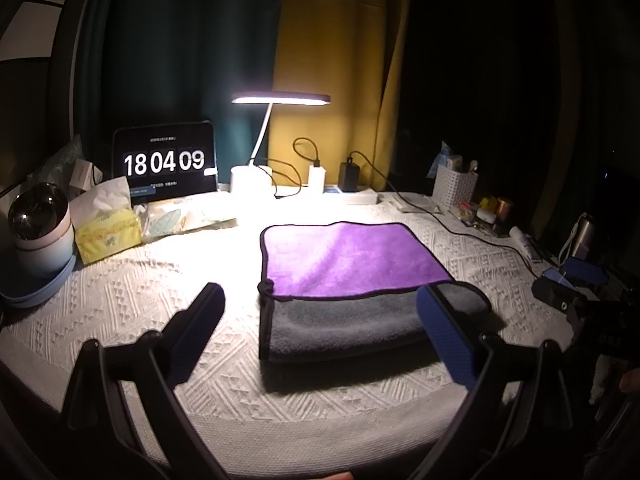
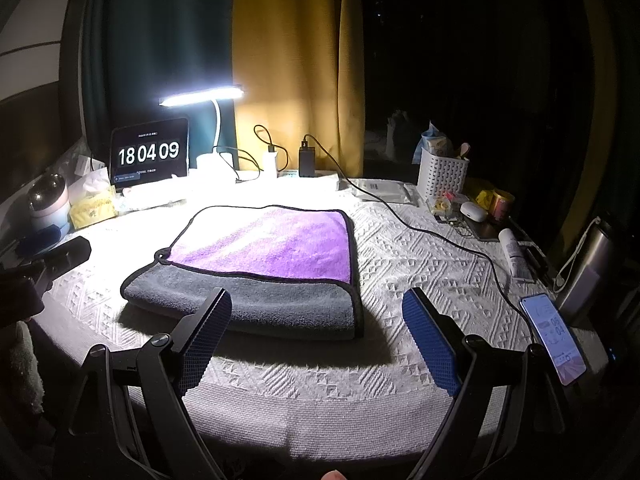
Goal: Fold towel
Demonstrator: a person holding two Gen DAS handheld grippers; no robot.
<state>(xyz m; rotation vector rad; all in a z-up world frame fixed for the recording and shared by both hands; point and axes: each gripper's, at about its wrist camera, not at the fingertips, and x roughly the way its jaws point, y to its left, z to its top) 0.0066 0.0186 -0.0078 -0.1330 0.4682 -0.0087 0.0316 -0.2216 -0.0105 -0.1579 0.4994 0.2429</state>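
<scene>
Left wrist view: left tongs (image 1: 320,320) spread wide open, holding nothing, hovering low over the near edge of the purple-and-grey microfibre towel with black piping (image 1: 352,280). Towel lies flat mid-counter on the white textured cloth-covered counter (image 1: 160,304), already folded at least once: purple face on top, grey layer sticking out along the near side. Right finger overlaps the towel's near right corner in the picture; contact cannot be told. Behind: white LED desk lamp (image 1: 280,100), lit; black tablet clock reading 18 04 09 (image 1: 165,162); yellow tissue pack (image 1: 108,232). Right tongs (image 1: 576,280) partly visible at far right, well apart from the towel.

Right wrist view: right tongs (image 2: 316,320) also wide open and empty, left finger over the towel's (image 2: 264,256) near grey edge, right finger over bare cloth. White perforated plastic basket (image 2: 442,174) back right, lit smartphone (image 2: 554,338) near right.

Progress judgement: one fold looks done, edges not flush; a further fold probably left, unless the tongs are finished.
</scene>
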